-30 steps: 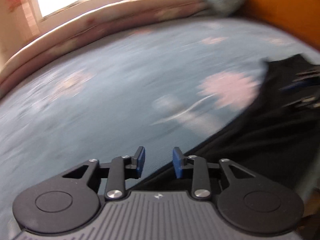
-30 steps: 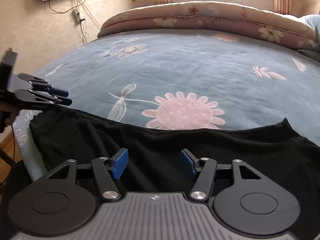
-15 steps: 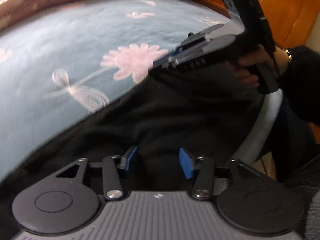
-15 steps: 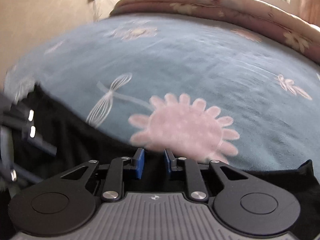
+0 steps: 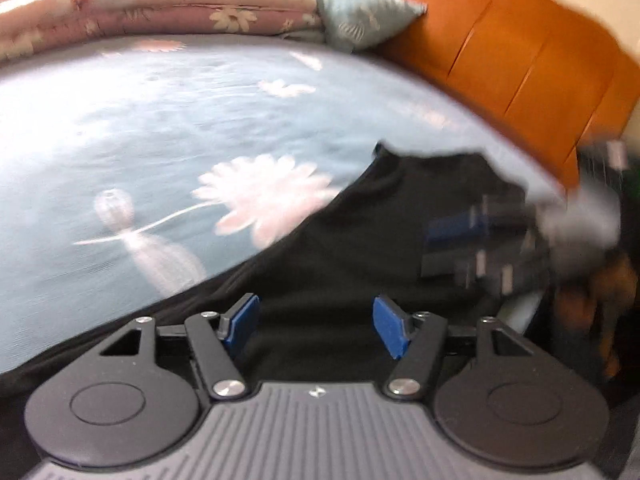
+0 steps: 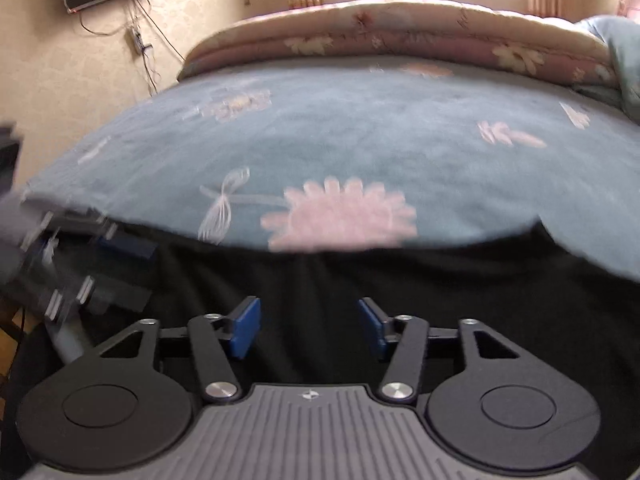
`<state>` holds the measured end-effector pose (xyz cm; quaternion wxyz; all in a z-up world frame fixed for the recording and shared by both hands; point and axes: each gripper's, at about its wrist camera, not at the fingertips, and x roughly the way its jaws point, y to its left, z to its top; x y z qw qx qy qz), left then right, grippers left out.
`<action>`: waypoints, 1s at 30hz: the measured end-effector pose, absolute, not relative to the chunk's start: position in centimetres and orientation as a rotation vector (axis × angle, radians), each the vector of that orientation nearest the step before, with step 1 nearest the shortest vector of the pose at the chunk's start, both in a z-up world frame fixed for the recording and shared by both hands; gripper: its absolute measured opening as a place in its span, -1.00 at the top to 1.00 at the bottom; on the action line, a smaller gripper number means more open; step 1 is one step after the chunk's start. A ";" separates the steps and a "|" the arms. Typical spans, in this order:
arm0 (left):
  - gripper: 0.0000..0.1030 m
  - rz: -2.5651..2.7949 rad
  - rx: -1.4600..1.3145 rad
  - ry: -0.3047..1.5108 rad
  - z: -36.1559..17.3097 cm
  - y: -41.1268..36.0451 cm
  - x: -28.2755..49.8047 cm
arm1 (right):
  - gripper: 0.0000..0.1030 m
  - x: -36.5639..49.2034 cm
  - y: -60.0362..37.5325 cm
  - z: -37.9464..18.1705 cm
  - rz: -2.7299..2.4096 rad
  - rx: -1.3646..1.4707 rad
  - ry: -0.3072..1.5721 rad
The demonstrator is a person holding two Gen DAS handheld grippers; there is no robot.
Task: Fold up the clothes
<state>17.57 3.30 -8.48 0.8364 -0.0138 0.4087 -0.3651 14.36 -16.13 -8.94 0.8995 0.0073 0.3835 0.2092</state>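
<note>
Left tongs [image 5: 316, 330]: blue pads spread wide, nothing held between them, poised low over the black knit garment [image 5: 360, 240]. Right tongs [image 6: 308, 330]: likewise wide apart and empty, above the same cloth. Each tool is seen blurred in the other's view, at the far side of the garment.

Black garment [image 6: 400, 300] is laid flat along the near edge of the bed, one long straight edge facing the bed's middle, a pointed corner raised at the headboard end. Cloth is read as soft, matte, limp, slightly fuzzy; no fold line can be made out because of its darkness and the blur. Whether it is spread for folding or already doubled over cannot be settled.

Judgement: for a clean fold, both edges should be pinched at matching points, lifted level, and kept taut so the limp fabric is not bunched.

Beyond: blue-grey fleecy bedspread with pink flower print [image 6: 360, 128], nap soft. Further: rolled pink floral quilt [image 6: 400, 36], pale blue pillow [image 5: 356, 16], orange wooden headboard [image 5: 520, 64], smooth and panelled.
</note>
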 end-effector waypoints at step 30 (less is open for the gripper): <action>-0.35 -0.522 -0.074 1.015 -10.1 0.7 11.8 | -1.00 7.4 -18.3 -12.8 0.531 0.227 0.796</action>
